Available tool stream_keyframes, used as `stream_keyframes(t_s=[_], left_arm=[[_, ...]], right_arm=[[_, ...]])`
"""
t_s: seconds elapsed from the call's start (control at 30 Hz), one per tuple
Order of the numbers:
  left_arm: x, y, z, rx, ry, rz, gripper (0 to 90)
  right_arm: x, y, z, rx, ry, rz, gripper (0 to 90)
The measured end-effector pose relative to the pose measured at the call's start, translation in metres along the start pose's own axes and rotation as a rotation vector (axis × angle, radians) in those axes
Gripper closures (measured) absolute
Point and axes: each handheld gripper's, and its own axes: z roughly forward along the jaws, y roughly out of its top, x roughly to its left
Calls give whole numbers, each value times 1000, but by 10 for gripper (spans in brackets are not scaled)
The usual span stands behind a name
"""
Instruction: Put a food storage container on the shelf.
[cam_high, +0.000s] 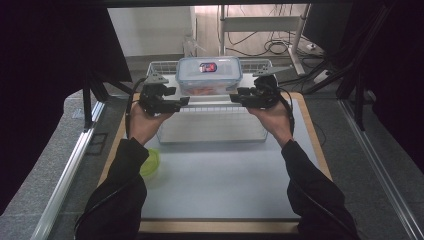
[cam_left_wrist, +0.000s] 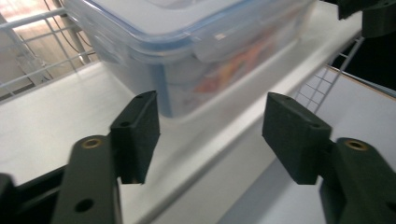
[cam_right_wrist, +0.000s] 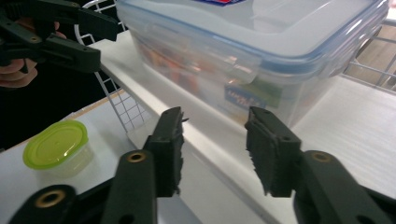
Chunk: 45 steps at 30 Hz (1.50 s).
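A clear plastic box (cam_high: 209, 75) with a blue-rimmed snap lid and colourful contents stands on the white top shelf (cam_high: 212, 101) of a wire rack. My left gripper (cam_high: 183, 101) is at the box's left side and my right gripper (cam_high: 235, 98) at its right, both pointing inward at shelf height. In the left gripper view the open jaws (cam_left_wrist: 210, 121) stand just short of the box (cam_left_wrist: 196, 42), with nothing between them. In the right gripper view the jaws (cam_right_wrist: 215, 135) are also open, a little short of the box (cam_right_wrist: 252, 51). Neither gripper touches it.
The wire rack (cam_high: 210, 131) stands at the back of a pale mat on the table. A small container with a green lid (cam_high: 150, 162) sits on the mat at the left, by the left forearm, and appears in the right gripper view (cam_right_wrist: 56, 144). Wire mesh rims the shelf's back edge.
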Motion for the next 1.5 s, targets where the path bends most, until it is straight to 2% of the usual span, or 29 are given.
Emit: stream_keyframes(t_s=[0.17, 0.3, 0.53, 0.8, 1.07, 1.27, 1.33, 1.43, 1.5], left_arm=[[-14, -12, -8, 0, -11, 27, 261], [-25, -24, -15, -13, -32, 16, 203], [-40, -42, -26, -31, -55, 6, 154], [-55, -65, -34, -29, -52, 11, 94], [-68, -90, -37, -14, -50, 16, 68], [-78, -106, -36, -10, -71, 14, 53], [-81, -110, -36, 3, -60, 22, 44], [-86, -119, -35, 11, -66, 30, 35], [-89, -125, -35, 23, -49, 43, 31]], right_arm=[[9, -9, -5, -12, 3, -24, 432], [17, -17, -10, -25, 7, -47, 366], [29, -34, -18, -25, 6, -84, 255], [37, -55, -21, -1, 4, -104, 153], [41, -77, -25, 0, -1, -99, 87], [47, -89, -29, 1, 5, -99, 68], [51, -94, -30, 1, 13, -97, 62], [56, -102, -30, 12, 25, -106, 52], [60, -106, -31, 18, 26, -110, 46]])
